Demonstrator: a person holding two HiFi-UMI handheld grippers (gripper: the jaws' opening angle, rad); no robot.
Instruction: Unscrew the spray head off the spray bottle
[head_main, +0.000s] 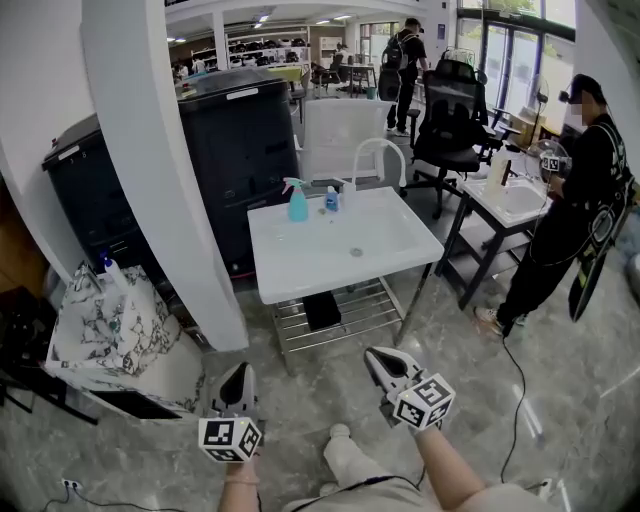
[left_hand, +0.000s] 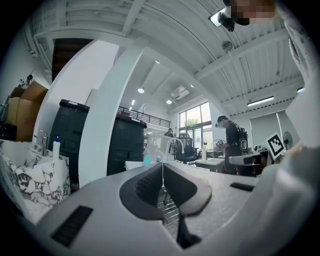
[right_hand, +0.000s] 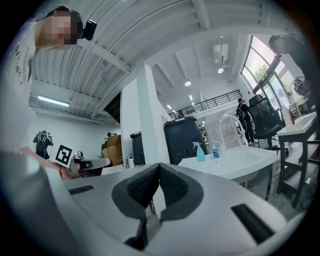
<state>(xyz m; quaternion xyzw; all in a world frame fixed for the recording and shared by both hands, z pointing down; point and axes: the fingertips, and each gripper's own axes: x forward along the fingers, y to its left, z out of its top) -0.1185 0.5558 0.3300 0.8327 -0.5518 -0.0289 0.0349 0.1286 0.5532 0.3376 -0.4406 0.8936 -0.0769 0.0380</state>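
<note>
The spray bottle (head_main: 297, 201) is teal and stands upright near the back edge of the white sink table (head_main: 300, 272), with its spray head (head_main: 292, 184) fitted. A small blue bottle (head_main: 332, 200) stands just beside it. Both grippers are held low, well apart from the table. The left gripper (head_main: 238, 378) has its jaws pressed together on nothing. The right gripper (head_main: 380, 362) is the same, also empty.

Open workshop hall: sink tables (head_main: 300, 265), office chair (head_main: 450, 115).
</note>
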